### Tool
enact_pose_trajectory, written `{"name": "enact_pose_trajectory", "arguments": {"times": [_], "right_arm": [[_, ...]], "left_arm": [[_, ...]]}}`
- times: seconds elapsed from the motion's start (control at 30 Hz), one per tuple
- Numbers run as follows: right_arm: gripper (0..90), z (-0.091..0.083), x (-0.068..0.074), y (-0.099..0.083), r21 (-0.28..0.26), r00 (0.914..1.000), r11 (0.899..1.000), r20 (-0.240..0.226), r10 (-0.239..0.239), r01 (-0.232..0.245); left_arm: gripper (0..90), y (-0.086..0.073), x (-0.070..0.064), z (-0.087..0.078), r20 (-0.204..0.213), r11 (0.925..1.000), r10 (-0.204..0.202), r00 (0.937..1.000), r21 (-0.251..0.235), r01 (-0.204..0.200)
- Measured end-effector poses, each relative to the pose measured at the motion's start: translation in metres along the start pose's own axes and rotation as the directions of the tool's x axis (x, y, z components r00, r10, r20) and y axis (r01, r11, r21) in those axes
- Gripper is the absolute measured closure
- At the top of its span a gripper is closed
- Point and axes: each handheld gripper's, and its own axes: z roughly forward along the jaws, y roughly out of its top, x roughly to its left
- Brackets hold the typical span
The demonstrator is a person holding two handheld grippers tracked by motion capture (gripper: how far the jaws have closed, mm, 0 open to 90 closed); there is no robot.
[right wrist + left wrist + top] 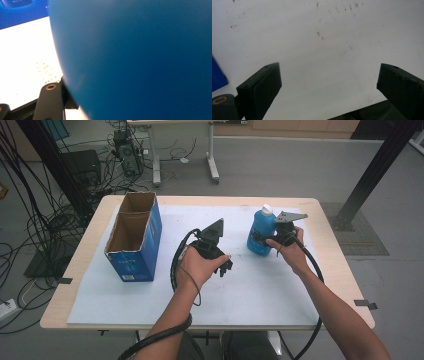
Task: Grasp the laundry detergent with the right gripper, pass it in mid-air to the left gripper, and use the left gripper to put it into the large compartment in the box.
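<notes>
High view: near the right of centre, a blue bottle with a white cap, upright on the white surface, with the right tongs pressed against its right side, held by a hand coming up from the lower right. Jaw gap of the right tongs hidden here behind hand and bottle. At mid-frame, the left tongs, gripped by the other hand, pointing down toward the surface, well apart from the bottle and to its lower left. At the left, a blue cardboard box with two open compartments, flaps up, brown inside, both seemingly bare as far as visible. Behind the surface, grey floor, tangled cables at the upper left, and the white legs of a second table at the top. Left gripper view: two black jaws rising from the bottom corners, spread wide, nothing between them but speckled white surface; a sliver of blue box at the left edge. Right gripper view: the blue bottle up close and blurred across most of the frame, its curved wall touching the one visible black jaw at the lower left; the opposite jaw covered by the bottle, so hard to tell whether closed on it or just around it. Bright surface at the left, and a strip of the blue box along the upper left.
</notes>
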Motion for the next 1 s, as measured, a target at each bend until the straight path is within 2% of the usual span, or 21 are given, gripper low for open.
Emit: {"name": "enact_pose_trajectory", "arguments": {"times": [0.13,0.4,1.0], "right_arm": [[39.8,0.0,-0.0001,-0.0007,-0.003,1.0,1.0,0.006,-0.006,0.006],[41.7,-0.0003,-0.0016,-0.0017,-0.007,0.9999,1.0,-0.01,0.01,-0.01],[42.3,-0.0003,-0.0023,-0.0027,-0.015,0.9999,1.0,-0.015,0.009,-0.009]], "left_arm": [[6.1,-0.0003,0.0004,0.0007,0.0,1.0,-0.003,1.0,-0.001,0.003],[6.1,-0.0007,0.001,0.0001,-0.003,1.0,-0.005,1.0,-0.003,0.005],[6.1,-0.0015,0.0015,-0.0015,-0.002,1.0,-0.004,1.0,-0.005,0.004]]}}
